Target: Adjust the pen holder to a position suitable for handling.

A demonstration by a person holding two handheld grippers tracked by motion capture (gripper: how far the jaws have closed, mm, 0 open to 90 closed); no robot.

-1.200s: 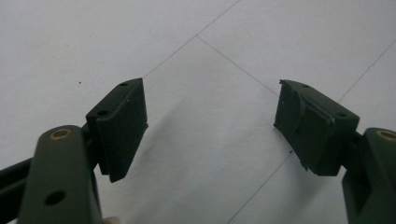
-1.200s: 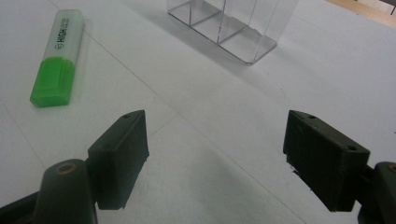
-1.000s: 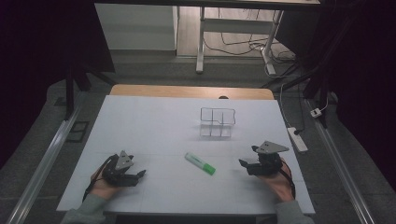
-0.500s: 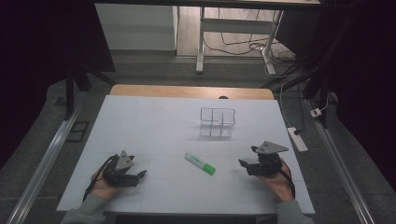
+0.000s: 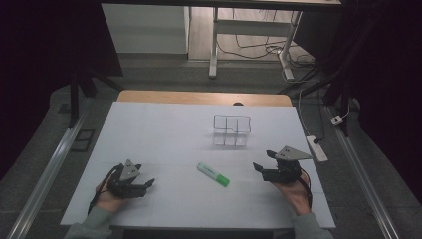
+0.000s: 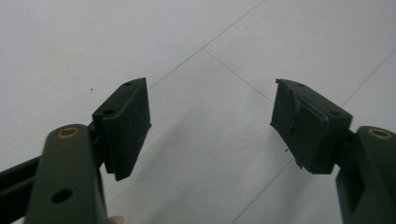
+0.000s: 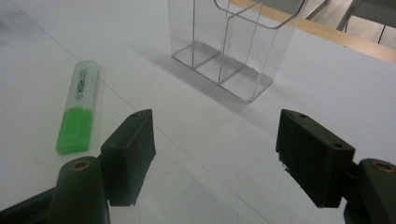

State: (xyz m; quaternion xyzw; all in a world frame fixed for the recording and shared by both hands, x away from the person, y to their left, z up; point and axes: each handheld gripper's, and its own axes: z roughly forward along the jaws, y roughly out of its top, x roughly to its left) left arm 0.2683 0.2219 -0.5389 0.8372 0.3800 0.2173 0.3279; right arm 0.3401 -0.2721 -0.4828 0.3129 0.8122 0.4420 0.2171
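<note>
A green highlighter (image 5: pixel 213 174) (image 7: pixel 79 112) lies flat on the white table (image 5: pixel 164 134) between the two hands. Behind it stands a clear plastic organiser (image 5: pixel 231 130) (image 7: pixel 231 42) with upright compartments, nothing inside. My left gripper (image 5: pixel 147 184) (image 6: pixel 210 126) rests low near the front left, open, only bare table between its jaws. My right gripper (image 5: pixel 260 168) (image 7: pixel 215 154) sits at the front right, open and holding nothing, with the highlighter to its left and the organiser ahead.
A wooden strip (image 5: pixel 204 97) runs along the table's far edge. A power strip (image 5: pixel 317 148) with its cable lies on the floor by the right edge. Desk legs and cables (image 5: pixel 249 45) stand beyond the table. A metal rail (image 5: pixel 50 169) runs along the left.
</note>
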